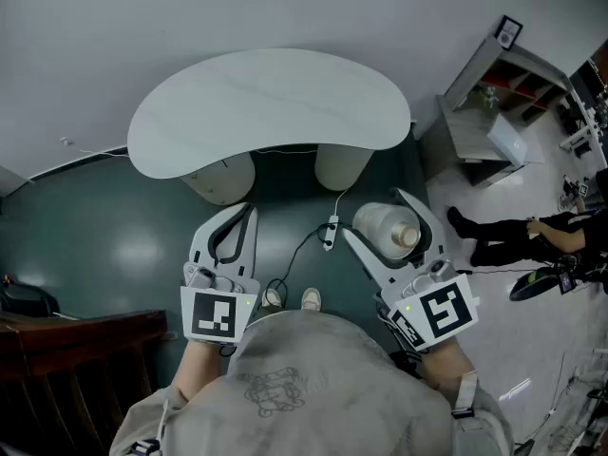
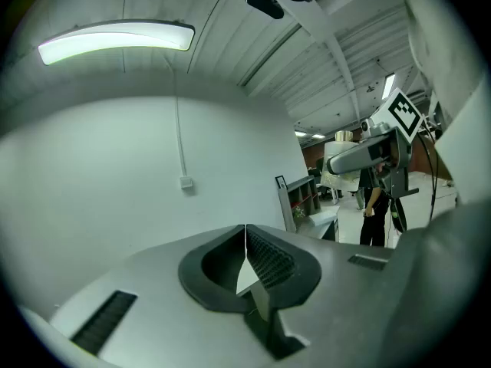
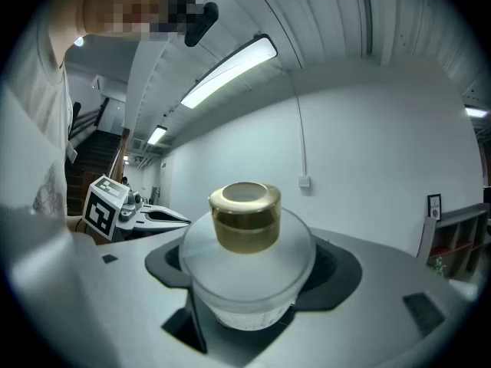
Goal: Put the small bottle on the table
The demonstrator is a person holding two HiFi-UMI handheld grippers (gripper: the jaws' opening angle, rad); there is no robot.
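Observation:
The small bottle [image 1: 388, 226] is frosted white with a gold cap [image 3: 245, 217]. It is held off the floor between the wide-set jaws of my right gripper [image 1: 375, 215], which is shut on its body [image 3: 249, 271]. The bottle hangs in front of the white kidney-shaped table [image 1: 266, 112], lower than its top and to the right. My left gripper [image 1: 239, 213] is level with it on the left, jaws shut and empty; in the left gripper view the fingertips [image 2: 246, 232] meet with nothing between them.
Two pale pedestal legs [image 1: 223, 174] stand under the table. A cable with a small box [image 1: 329, 232] lies on the teal floor between the grippers. A grey shelf unit [image 1: 494, 103] and a standing person [image 1: 513, 231] are at the right. Dark wooden furniture [image 1: 76, 350] stands at lower left.

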